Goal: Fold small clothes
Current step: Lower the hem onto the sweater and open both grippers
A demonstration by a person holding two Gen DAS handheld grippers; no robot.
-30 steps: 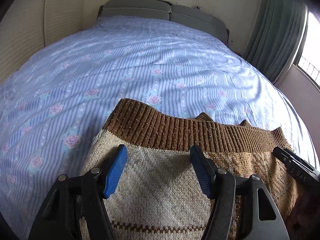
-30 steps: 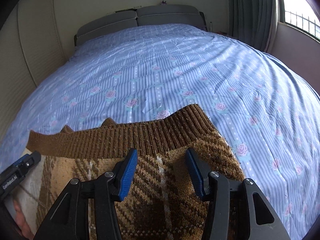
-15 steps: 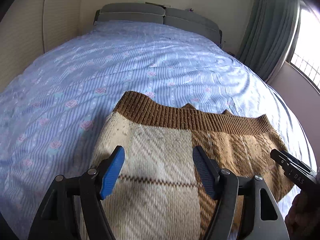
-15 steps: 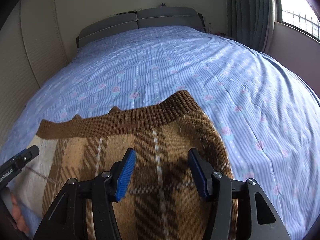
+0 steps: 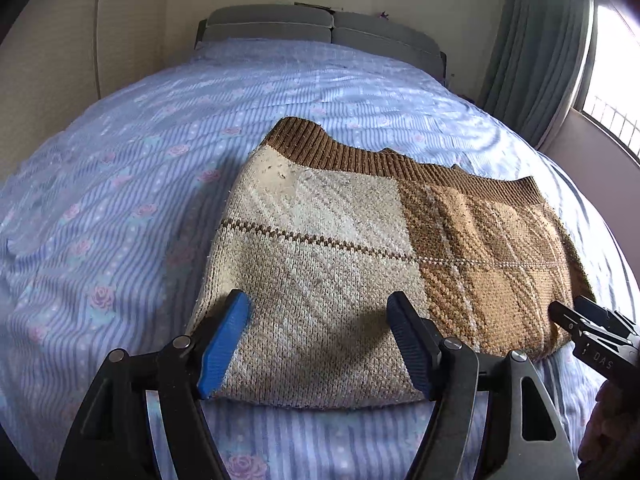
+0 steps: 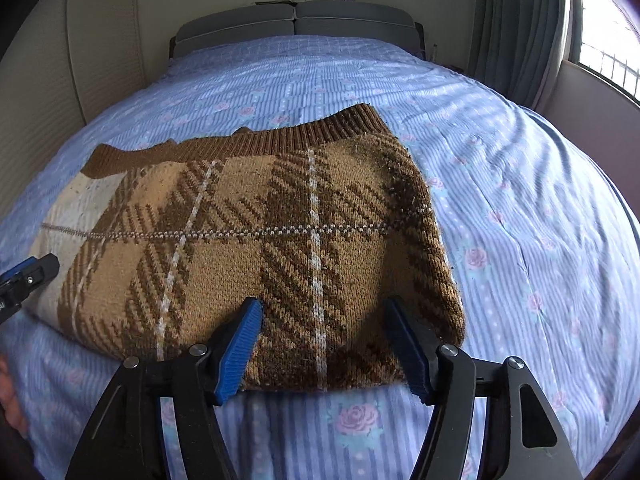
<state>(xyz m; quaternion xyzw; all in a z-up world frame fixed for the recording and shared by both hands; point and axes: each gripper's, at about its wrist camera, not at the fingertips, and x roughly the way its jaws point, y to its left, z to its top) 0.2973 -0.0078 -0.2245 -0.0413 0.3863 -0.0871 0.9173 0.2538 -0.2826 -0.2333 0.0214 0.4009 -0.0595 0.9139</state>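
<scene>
A folded brown and cream plaid knit sweater (image 5: 360,248) lies flat on the bed, its ribbed brown hem at the far side. It also shows in the right wrist view (image 6: 260,232). My left gripper (image 5: 318,320) is open and empty over the sweater's near cream end. My right gripper (image 6: 322,324) is open and empty over the near brown end. The right gripper's tip (image 5: 592,332) shows at the right edge of the left wrist view, and the left gripper's tip (image 6: 28,276) at the left edge of the right wrist view.
The bed has a blue striped sheet with pink roses (image 5: 120,200), seen also in the right wrist view (image 6: 520,200). A grey headboard (image 6: 296,20) stands at the far end. Curtains and a window (image 5: 560,60) are at the right, a cream wall at the left.
Both grippers have drawn back toward me and away from the ribbed hem. The whole folded sweater now lies in view, flat on the bed. Both stayed open.
</scene>
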